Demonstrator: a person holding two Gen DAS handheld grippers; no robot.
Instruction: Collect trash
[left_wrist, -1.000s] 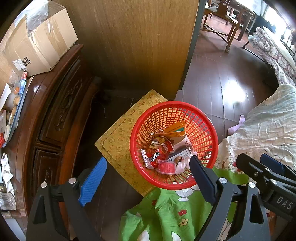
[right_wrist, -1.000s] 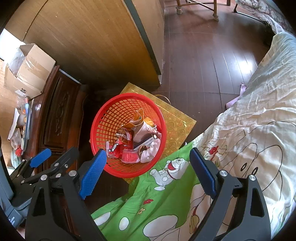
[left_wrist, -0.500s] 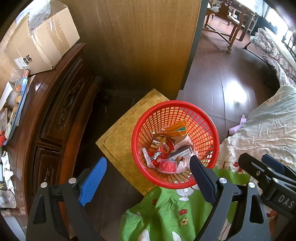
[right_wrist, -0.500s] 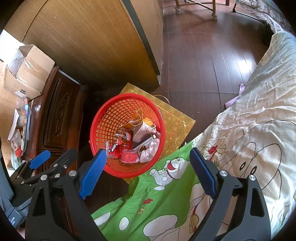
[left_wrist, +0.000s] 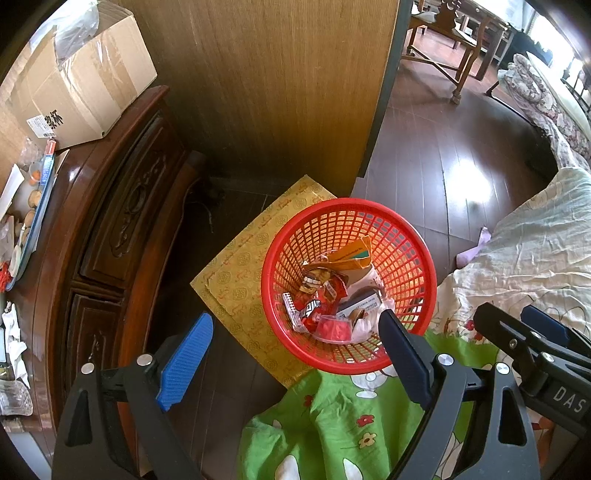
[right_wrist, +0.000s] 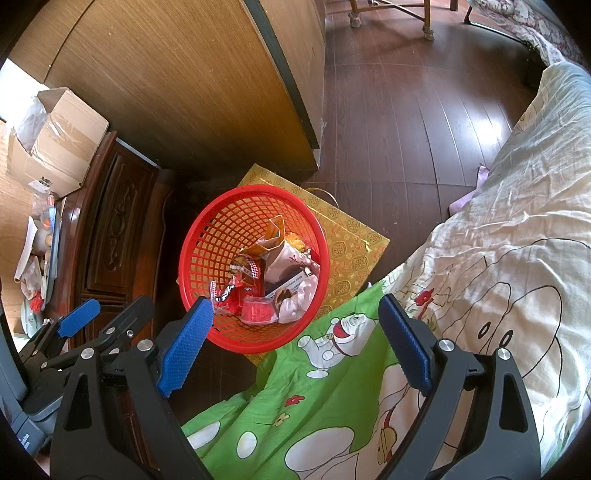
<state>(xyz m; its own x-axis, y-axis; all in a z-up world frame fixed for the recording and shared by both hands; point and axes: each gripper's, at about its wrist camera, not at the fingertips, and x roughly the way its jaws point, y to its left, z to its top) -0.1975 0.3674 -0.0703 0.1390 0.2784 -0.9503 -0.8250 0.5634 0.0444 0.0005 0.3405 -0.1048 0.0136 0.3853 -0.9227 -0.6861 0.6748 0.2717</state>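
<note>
Red plastic lattice forms the waste basket (left_wrist: 349, 225), which stands on the dark wooden floor (left_wrist: 436, 155) atop a flattened yellow gift bag (left_wrist: 243, 273) with a gold pattern. Inside the basket lies the trash (left_wrist: 332, 295): crumpled red snack wrappers, an orange-and-green carton, a white box with print, a small red cup and some pale tissue.

Both tongs point steeply down at it from above. The left tongs (left_wrist: 291, 350) stand wide apart with nothing between the blue pads; seen from the left wrist, the basket sits just beyond the right-hand pad, whose tip overlaps the basket's near rim, while the other pad hangs over bare floor beside the yellow bag. The right tongs (right_wrist: 295, 345) are likewise spread wide and empty; from the right wrist view the basket lies beyond the left-hand pad, whose tip overlaps its near rim, and the other pad hovers over a green cartoon-print quilt (right_wrist: 332, 398) on the bed. A cream quilt (right_wrist: 517, 229) covers the rest of the bed.

A carved dark wooden dresser (left_wrist: 110, 229) stands left of the basket, carrying a cardboard box (left_wrist: 85, 85) and scattered clutter
</note>
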